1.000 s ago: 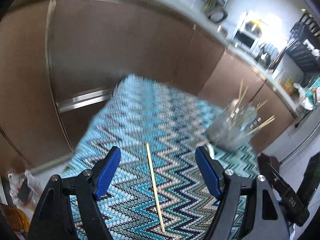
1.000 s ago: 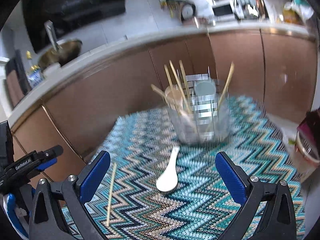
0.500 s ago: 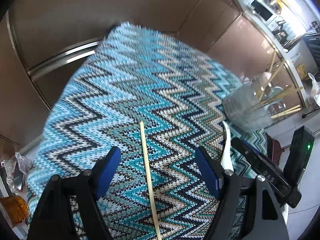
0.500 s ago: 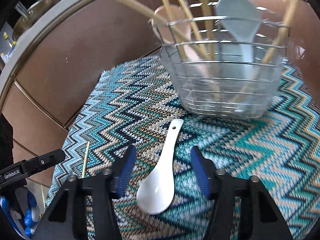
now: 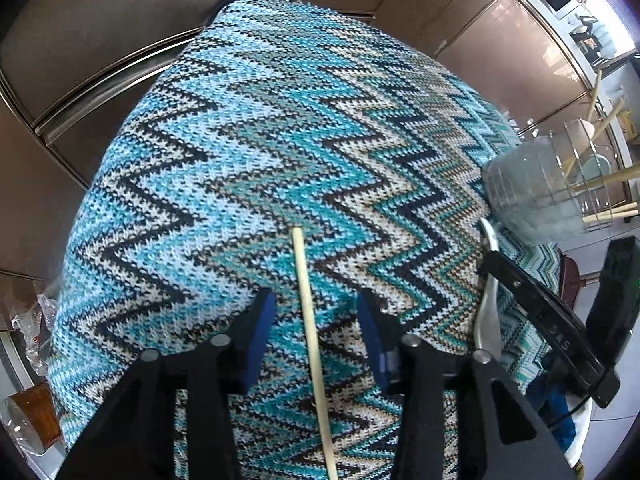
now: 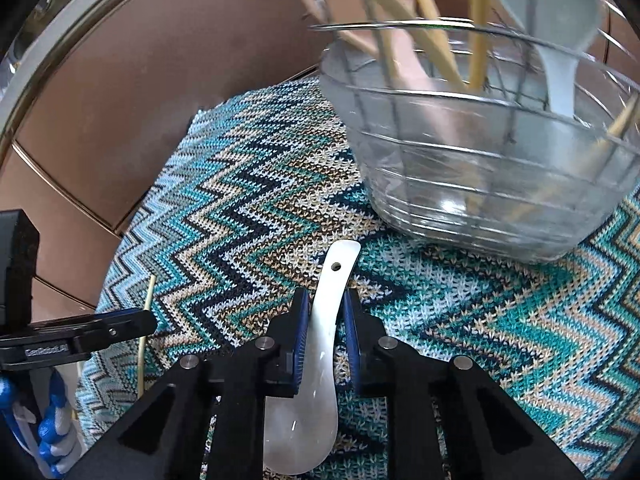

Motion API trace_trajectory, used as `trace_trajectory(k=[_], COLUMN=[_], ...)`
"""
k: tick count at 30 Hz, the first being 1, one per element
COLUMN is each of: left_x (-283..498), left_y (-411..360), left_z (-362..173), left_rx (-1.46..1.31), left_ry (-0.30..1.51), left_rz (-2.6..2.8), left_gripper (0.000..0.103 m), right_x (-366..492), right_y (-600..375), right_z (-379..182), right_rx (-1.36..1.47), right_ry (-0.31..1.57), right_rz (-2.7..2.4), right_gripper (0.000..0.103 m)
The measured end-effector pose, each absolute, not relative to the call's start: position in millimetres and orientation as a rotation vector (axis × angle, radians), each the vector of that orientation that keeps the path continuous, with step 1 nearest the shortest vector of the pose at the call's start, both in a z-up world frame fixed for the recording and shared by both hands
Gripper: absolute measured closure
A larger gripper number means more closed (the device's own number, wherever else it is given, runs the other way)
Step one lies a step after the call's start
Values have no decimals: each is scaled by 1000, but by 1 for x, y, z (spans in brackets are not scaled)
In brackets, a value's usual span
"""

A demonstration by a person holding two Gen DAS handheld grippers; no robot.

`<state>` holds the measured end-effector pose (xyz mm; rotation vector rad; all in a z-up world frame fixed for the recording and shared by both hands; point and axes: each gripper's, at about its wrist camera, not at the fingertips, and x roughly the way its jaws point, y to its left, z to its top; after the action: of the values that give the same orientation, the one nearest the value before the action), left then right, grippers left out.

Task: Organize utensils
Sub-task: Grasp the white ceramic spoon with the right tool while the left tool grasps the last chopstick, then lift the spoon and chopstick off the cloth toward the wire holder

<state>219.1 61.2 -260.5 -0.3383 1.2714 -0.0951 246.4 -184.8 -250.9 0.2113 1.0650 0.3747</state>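
A single wooden chopstick (image 5: 310, 332) lies on the zigzag knit cloth (image 5: 260, 140). My left gripper (image 5: 316, 312) straddles it with its blue pads partly closed, a gap still on each side. A white ceramic spoon (image 6: 320, 340) lies on the cloth; my right gripper (image 6: 325, 304) has its pads against both sides of the handle. The spoon also shows in the left wrist view (image 5: 489, 304). A wire and clear utensil holder (image 6: 480, 152) with several chopsticks and spoons stands just beyond the spoon.
Brown cabinet fronts (image 5: 100, 20) stand close behind the cloth-covered table. The left gripper's body (image 6: 72, 340) shows at the left of the right wrist view beside the chopstick (image 6: 145, 332). A glass jar (image 5: 28, 416) sits at lower left off the table.
Both grippers have dropped down to the cloth and narrowed. The right one has closed on the spoon handle; the left one has closed partway around the chopstick.
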Motion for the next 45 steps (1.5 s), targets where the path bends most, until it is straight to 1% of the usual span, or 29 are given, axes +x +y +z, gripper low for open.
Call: trace_trajectory(k=[2,6,12,18,21,24,25,28,29,30,31,33,42,43,45], left_x=[220,220,204,176,167,171,174,180,182,186,187,191,211,213,217], left_y=[60,60,70,71,71,72,74,77,78,79,79,78,66,64,63], left_z=[-261,-261,-252,-214,-198,-198,-201,-208,-210,-212,-215,-219,-240,-242,-247], left_rx=[-313,-281,-312,-315,-303,-319,-336,-359,-358,-359,-364,-369,-334,-324,-324], left_ry=[1271,1266,1203,1035,979,1002,1025,1073,1087,1108,1117,1133,1245,1251,1266], left_rz=[-83,-76,-109,-190,-193,-181,-173,-161,-158,-157,-155,-148,-110,-100,-88], left_gripper=[74,90,96,96,96,96,94,93,91,84,74,67,68,70,76], right_x=[241,229,199,159,139,128,124,117,116,115,114,113,107,105,103], right_y=[-188,-192,-198,-204,-208,-212,-213,-220,-220,-221,-222,-224,-232,-234,-236], right_z=[-249,-240,-211,-185,-178,-173,-172,-167,-167,-167,-167,-166,-163,-162,-161], right_rx=[220,236,200,162,148,147,148,155,156,159,164,175,210,216,222], right_ry=[1050,1021,933,841,815,803,799,786,783,779,775,770,743,739,735], right_rz=[383,414,446,481,472,464,459,456,455,454,454,456,466,465,464], right_gripper=[86,88,89,91,93,97,97,97,97,97,97,97,97,97,97])
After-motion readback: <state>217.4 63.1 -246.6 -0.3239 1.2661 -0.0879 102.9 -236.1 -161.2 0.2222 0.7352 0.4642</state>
